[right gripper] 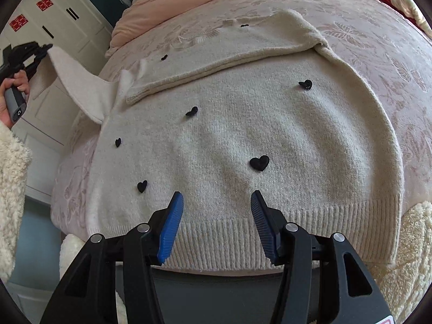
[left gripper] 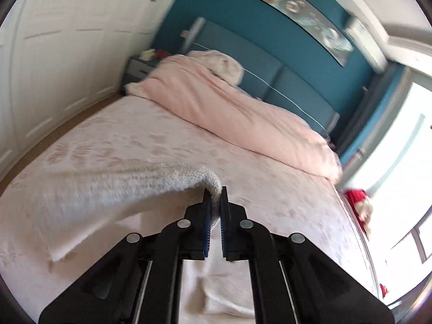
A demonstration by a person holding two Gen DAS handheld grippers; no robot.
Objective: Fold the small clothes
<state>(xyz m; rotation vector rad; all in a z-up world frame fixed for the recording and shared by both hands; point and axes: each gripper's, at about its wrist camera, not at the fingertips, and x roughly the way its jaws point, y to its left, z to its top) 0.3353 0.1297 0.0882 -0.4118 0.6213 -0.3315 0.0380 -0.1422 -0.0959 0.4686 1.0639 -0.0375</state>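
A cream knitted sweater [right gripper: 243,140] dotted with small black hearts [right gripper: 259,162] lies spread on the bed [right gripper: 378,54], its ribbed hem nearest the right wrist camera and hanging at the mattress edge. One sleeve [right gripper: 224,59] is folded across the upper body of the garment, running from about ten o'clock to one o'clock of the sweater's middle. The other sleeve [right gripper: 78,81] is lifted off the bed at nine to ten o'clock, stretched out toward the left gripper [right gripper: 40,50], which a hand [right gripper: 10,100] holds near the frame's left edge.

In the left wrist view the left gripper [left gripper: 215,205] has its blue pads pressed nearly together on the cuff end of that sleeve [left gripper: 108,189], the knit bunched between them and trailing away toward eight o'clock over the patterned bedspread [left gripper: 270,189]. The motion blur softens the fabric there.

The right gripper [right gripper: 217,208] hovers just above the hem area with its fingers [right gripper: 172,221] spread wide apart, gripping nothing; whether the tips touch the knit cannot be told.

A pink duvet [left gripper: 229,113] is heaped at the head of the bed against a teal headboard [left gripper: 297,86]. White wardrobe doors [left gripper: 54,54] stand at nine o'clock. No container shows in either view.
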